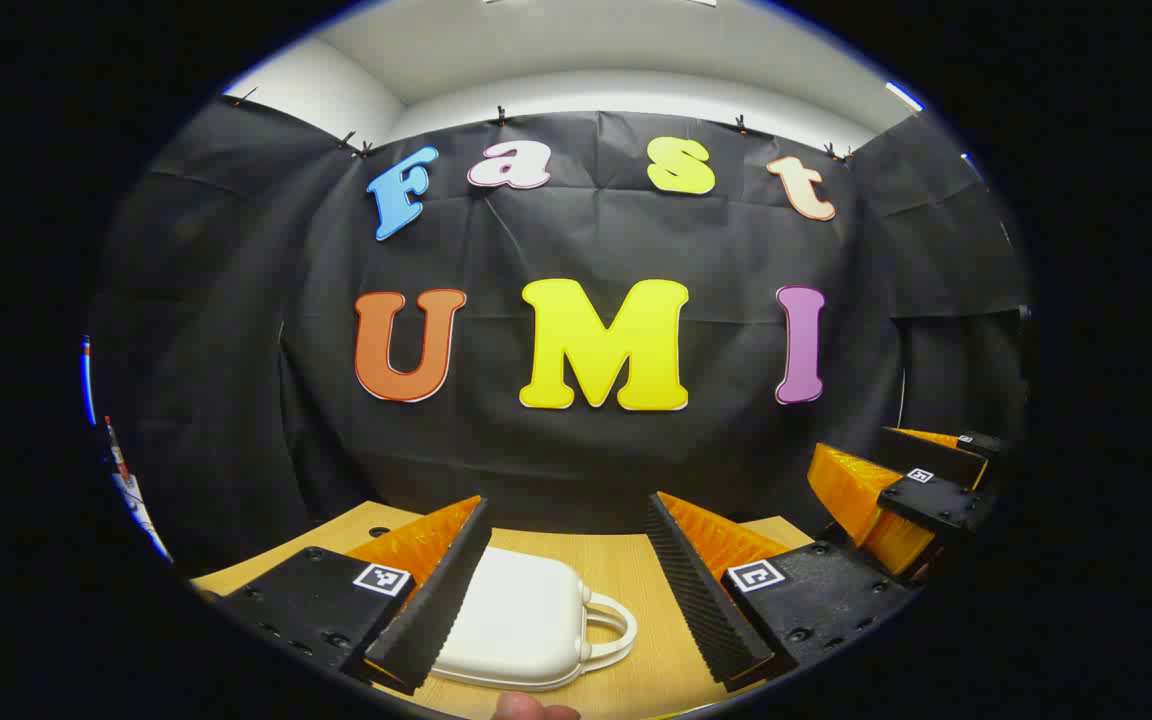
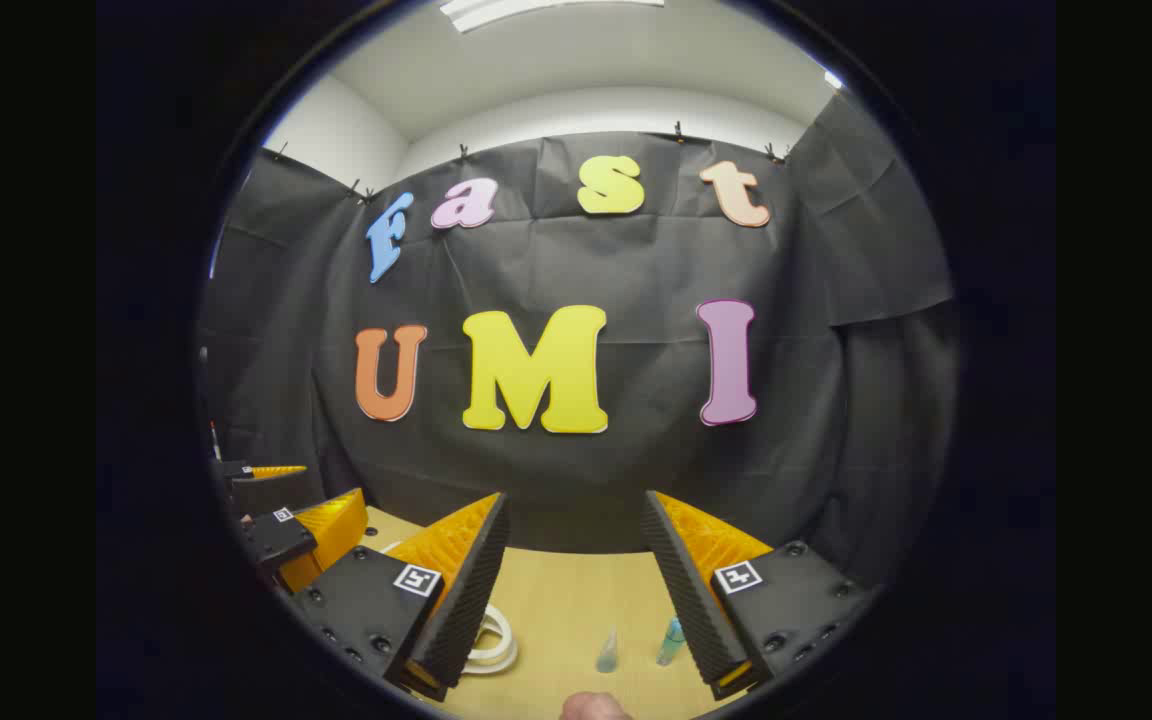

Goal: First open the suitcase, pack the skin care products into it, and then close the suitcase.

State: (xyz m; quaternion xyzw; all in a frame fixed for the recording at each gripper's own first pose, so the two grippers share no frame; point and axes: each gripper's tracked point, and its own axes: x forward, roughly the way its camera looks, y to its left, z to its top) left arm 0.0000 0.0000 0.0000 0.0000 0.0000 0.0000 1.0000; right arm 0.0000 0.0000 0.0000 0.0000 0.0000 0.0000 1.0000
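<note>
Below the gaping left tool [image 1: 568,560] lies the closed suitcase [image 1: 526,620].

The small white suitcase [image 1: 521,620] lies flat on the wooden surface [image 1: 626,570], lid down and closed, its rounded corners and smooth shell catching the light. Its looped white handle [image 1: 611,628] sticks out toward the right in the left gripper view; in the right gripper view that same handle peeks out as a pale curve at the lower left. Well apart from it on the surface stand two skin care products: a small clear bottle [image 2: 607,652], upright with a tapered top, and just beside it a teal bottle [image 2: 672,641], leaning slightly.
</note>
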